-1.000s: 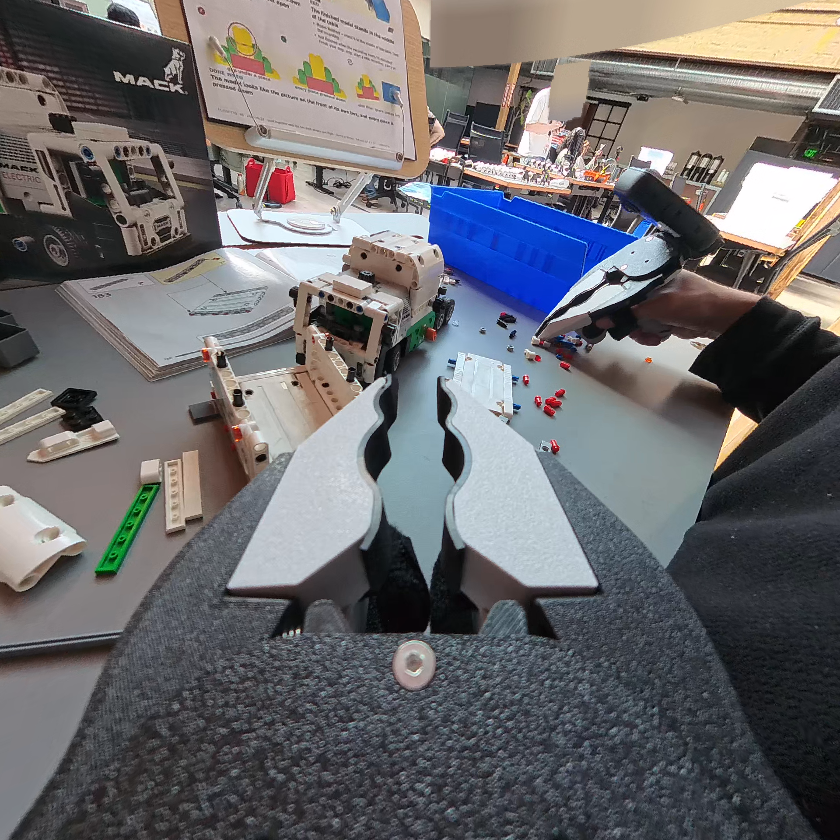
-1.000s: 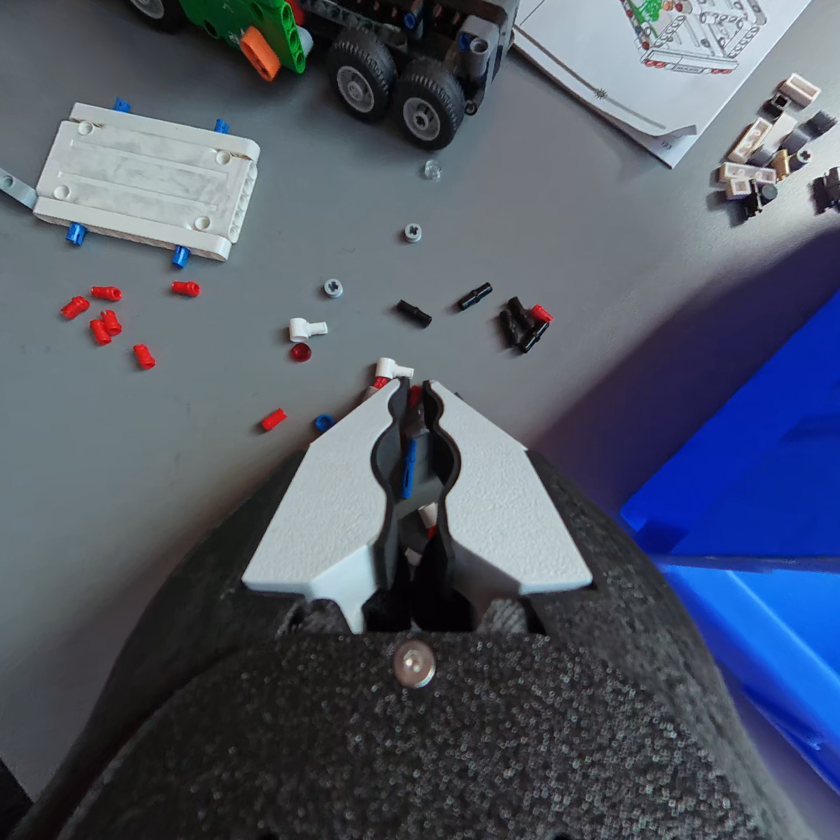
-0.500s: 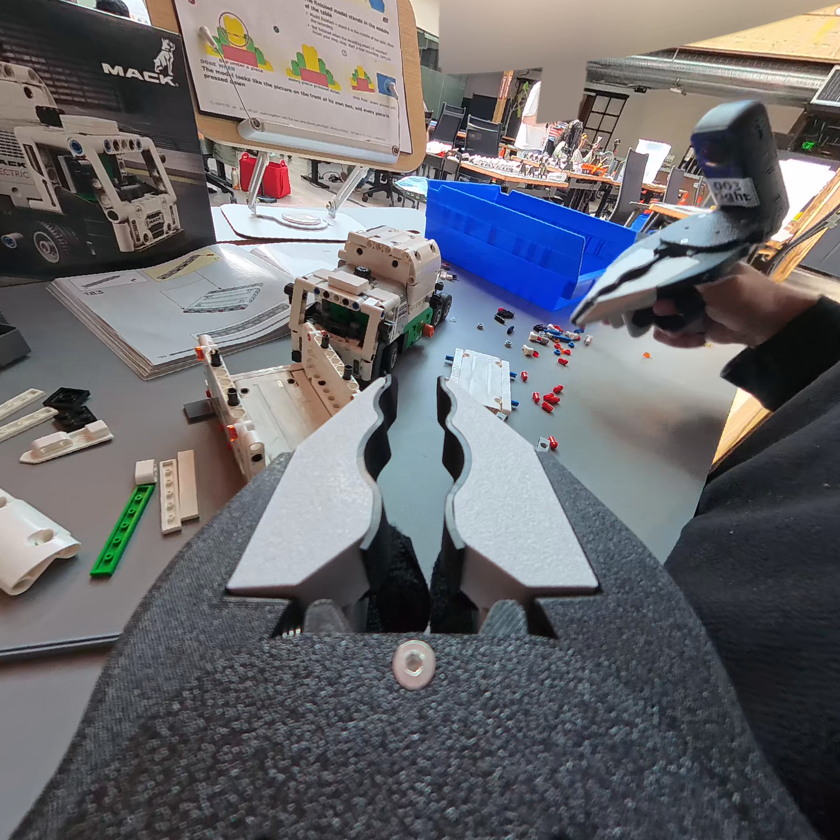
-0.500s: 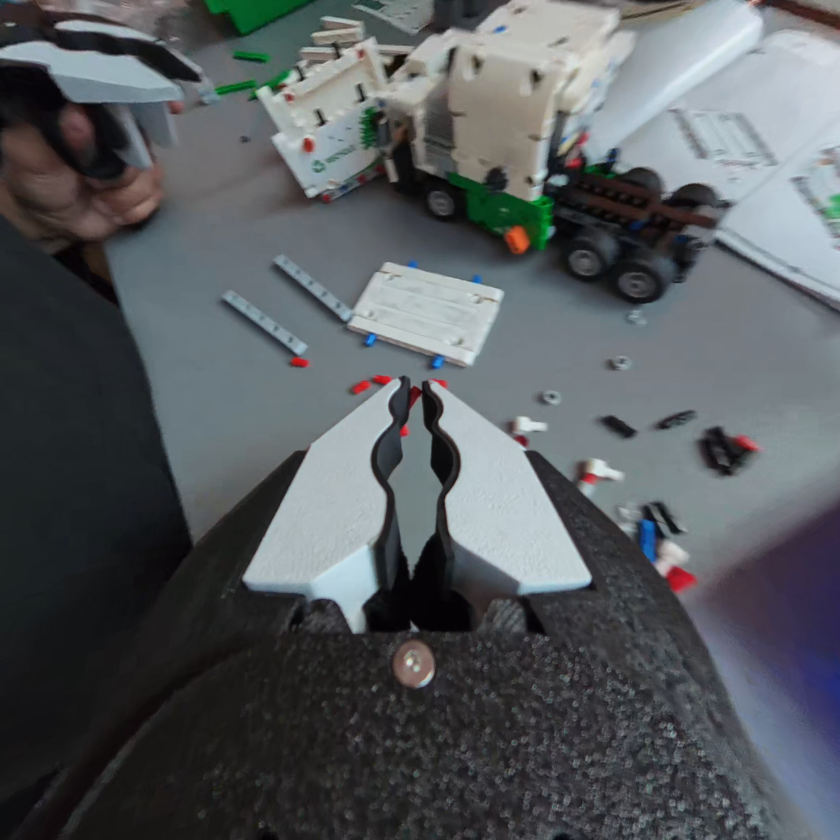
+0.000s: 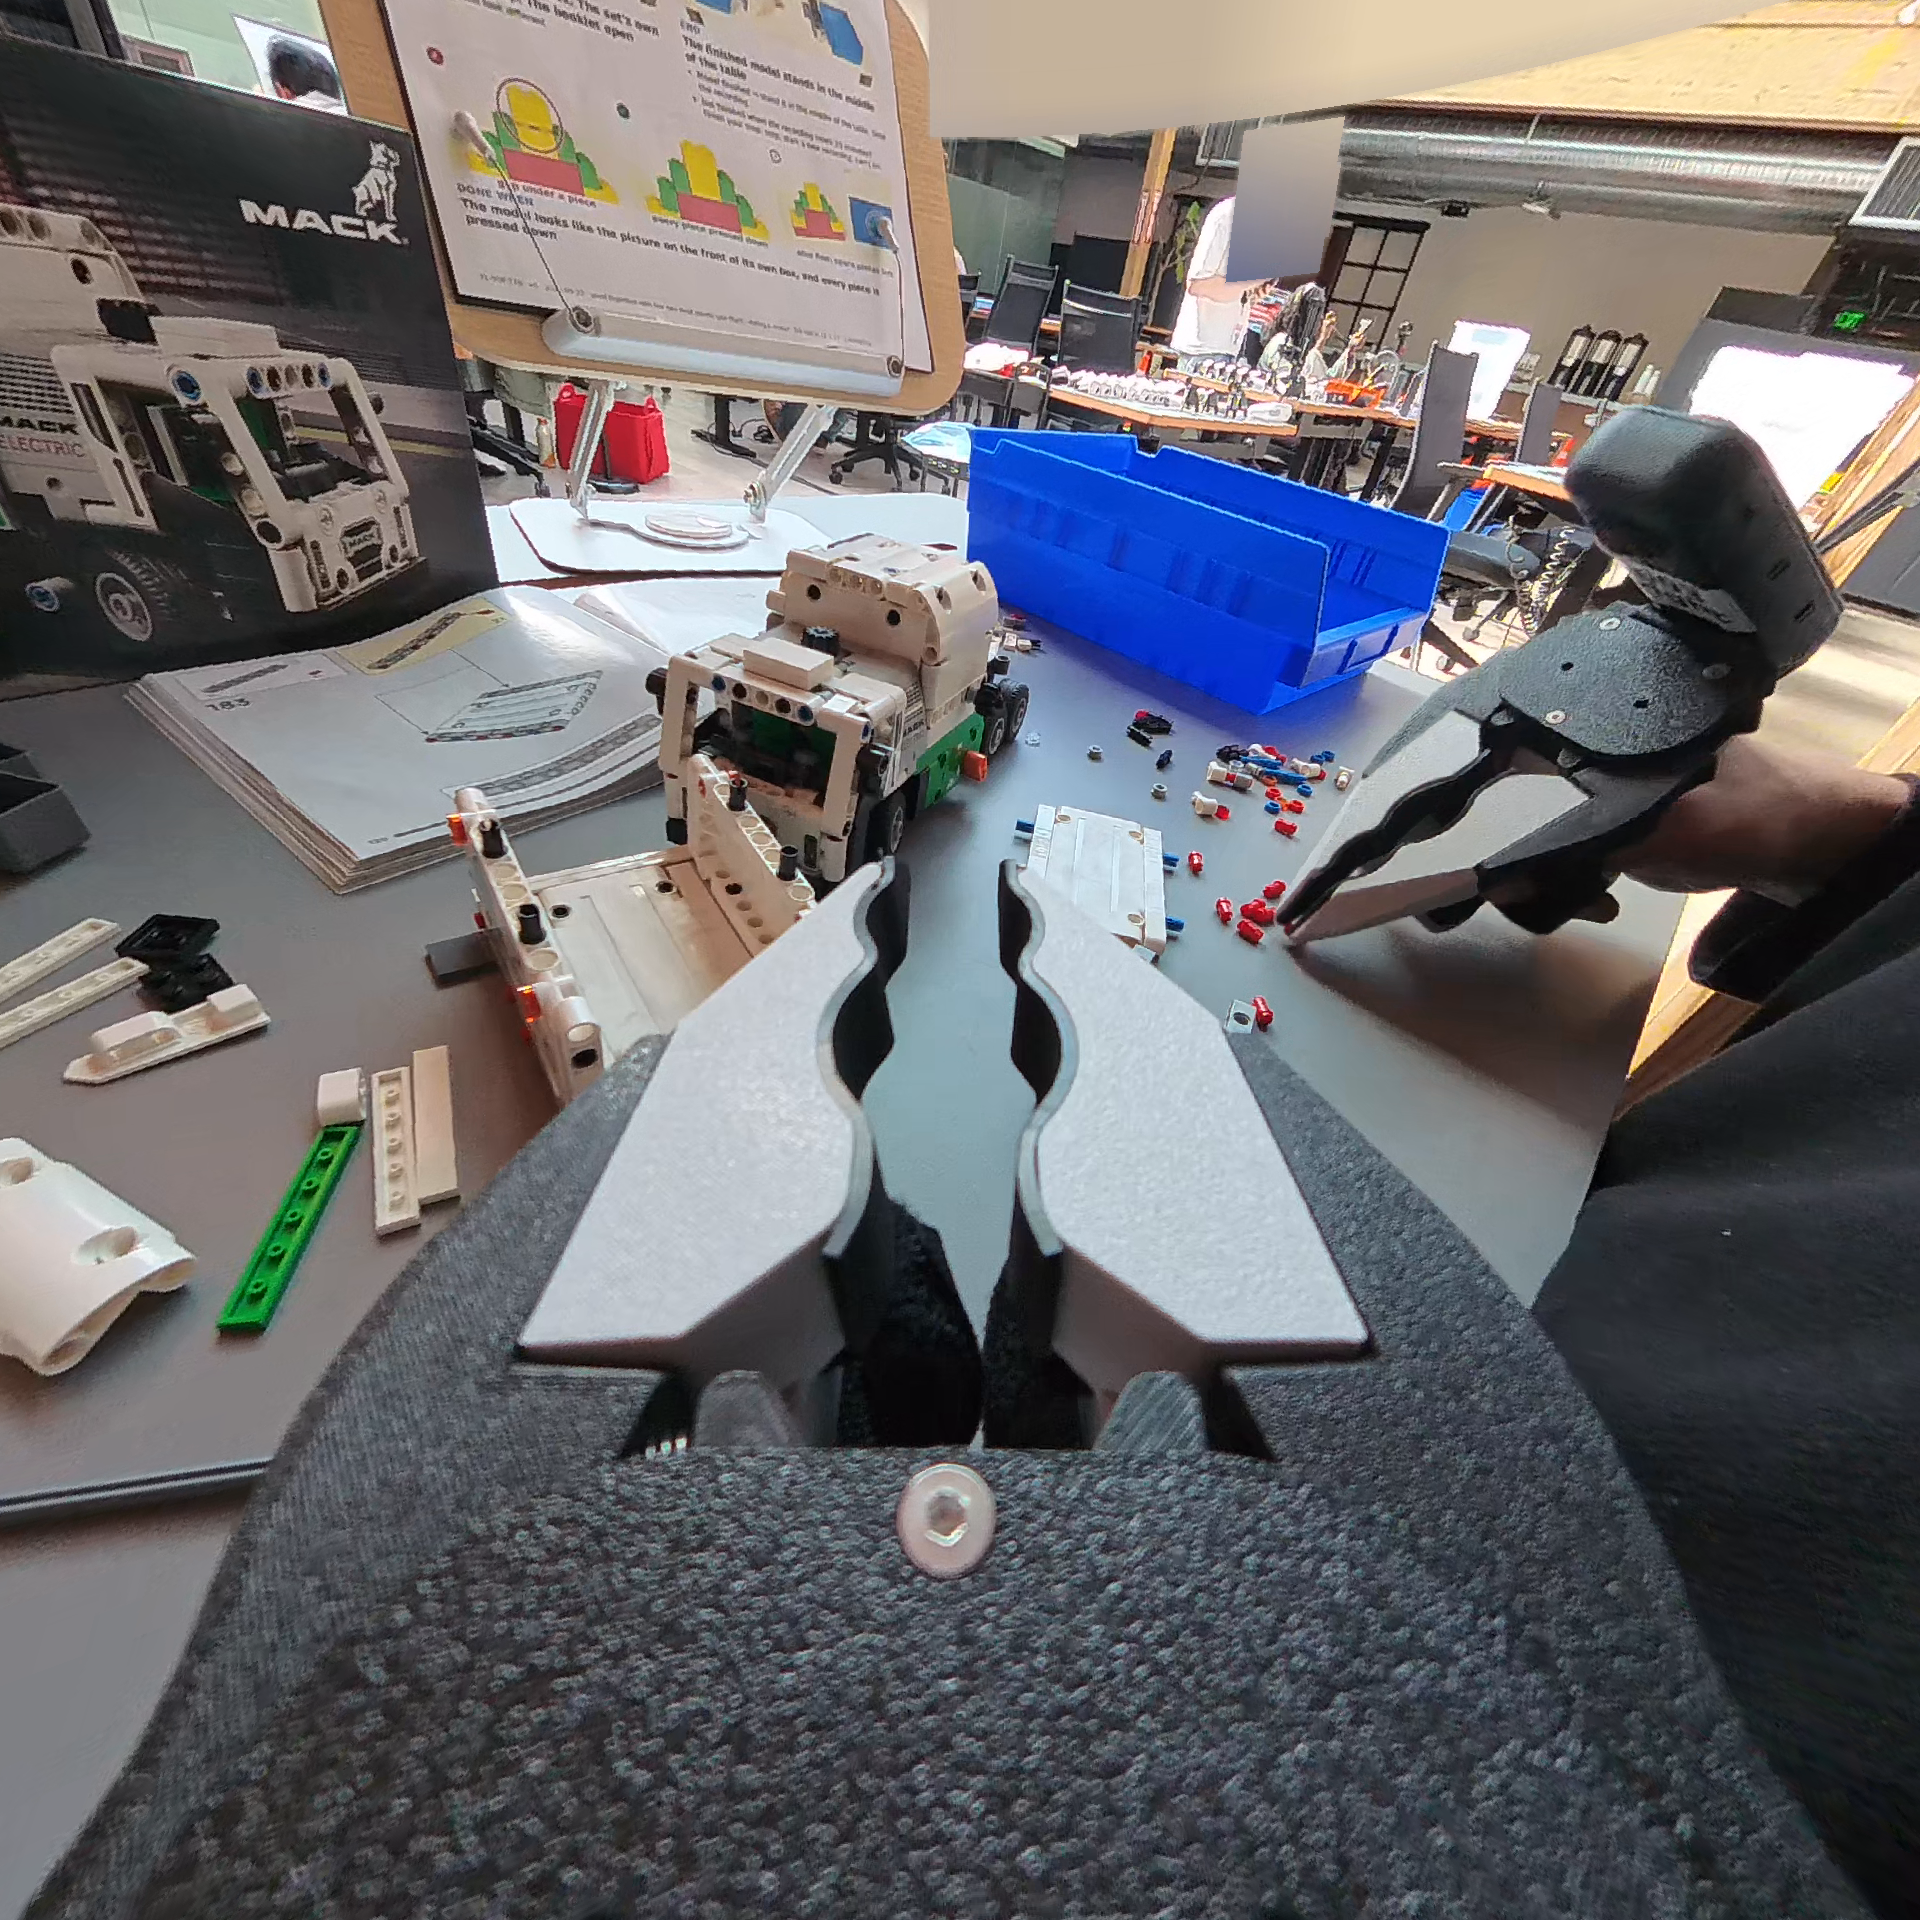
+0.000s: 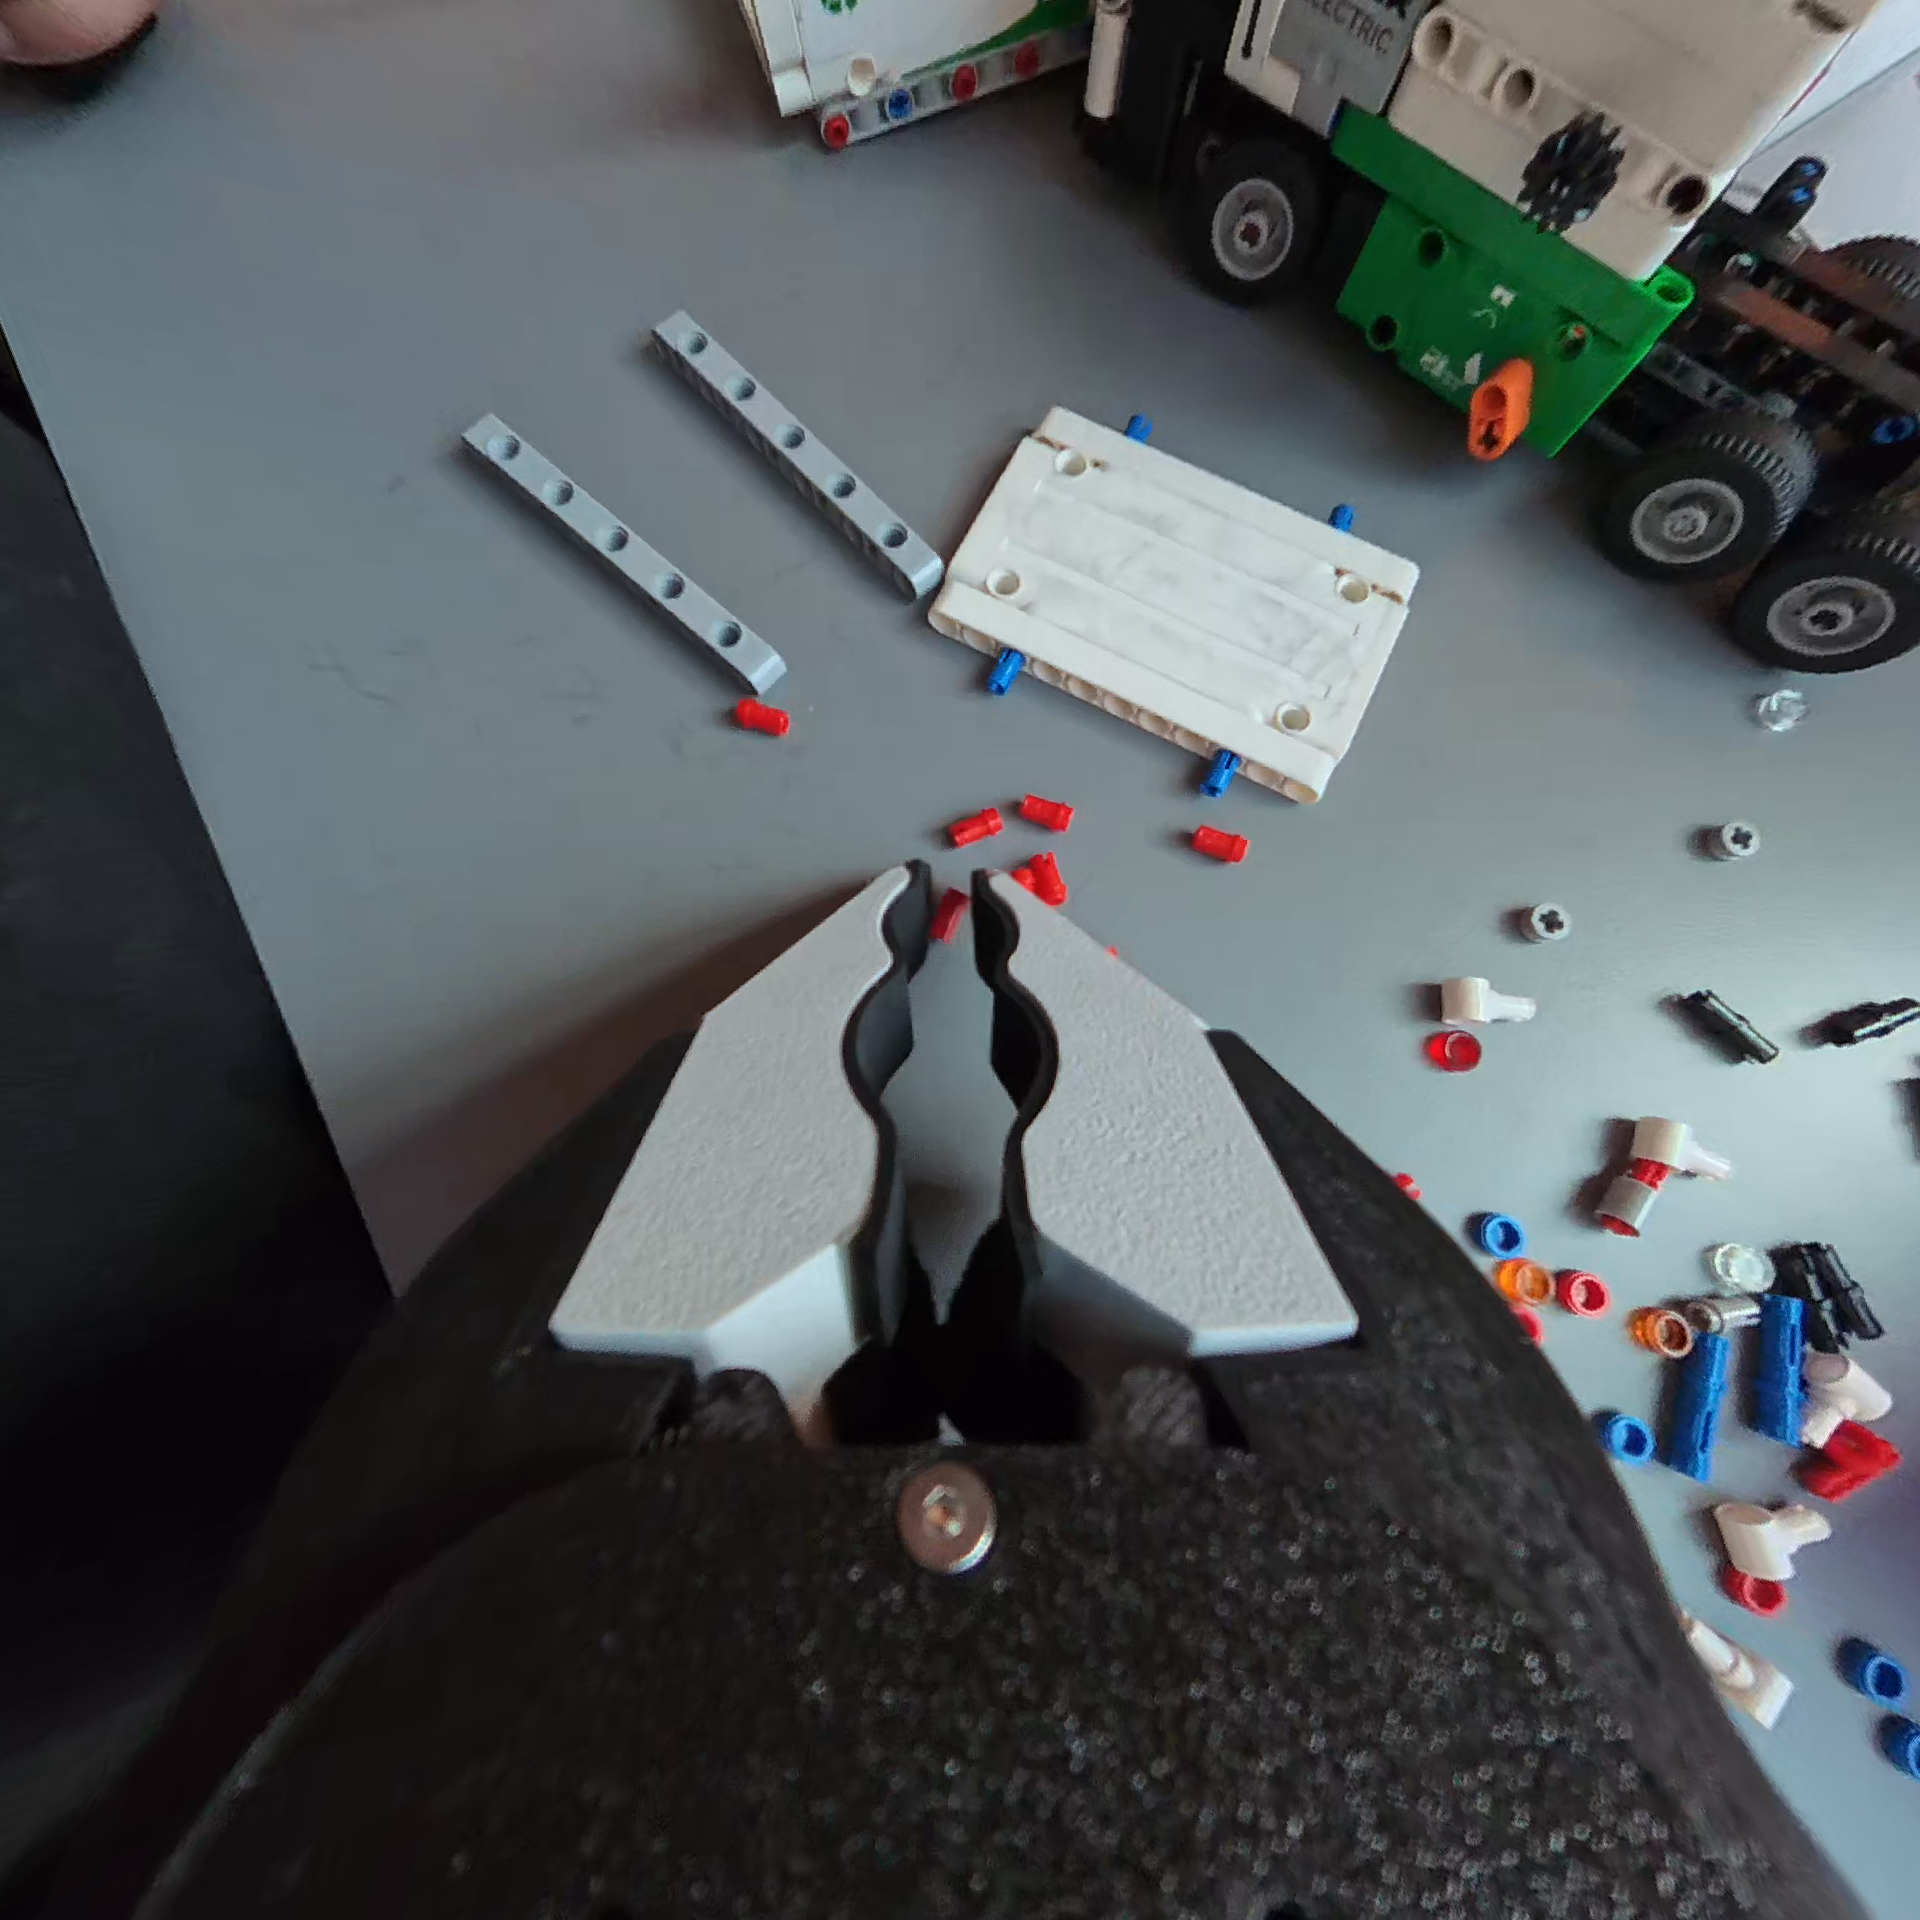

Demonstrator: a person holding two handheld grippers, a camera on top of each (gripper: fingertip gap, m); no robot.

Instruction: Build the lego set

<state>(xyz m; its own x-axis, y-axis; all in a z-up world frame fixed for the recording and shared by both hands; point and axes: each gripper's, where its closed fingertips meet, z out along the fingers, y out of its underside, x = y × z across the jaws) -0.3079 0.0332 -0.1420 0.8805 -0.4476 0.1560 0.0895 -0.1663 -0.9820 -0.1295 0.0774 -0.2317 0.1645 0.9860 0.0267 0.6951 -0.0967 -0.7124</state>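
Swinging back from the truck (image 6: 1538, 187), your right gripper (image 6: 943, 883) drops onto red pins (image 6: 948, 914), fingers slightly apart to pinch one; left gripper (image 5: 948, 883) waits, fingers apart, empty.

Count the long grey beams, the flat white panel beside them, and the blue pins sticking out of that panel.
grey beams: 2
white panel: 1
blue pins: 4
Total: 7
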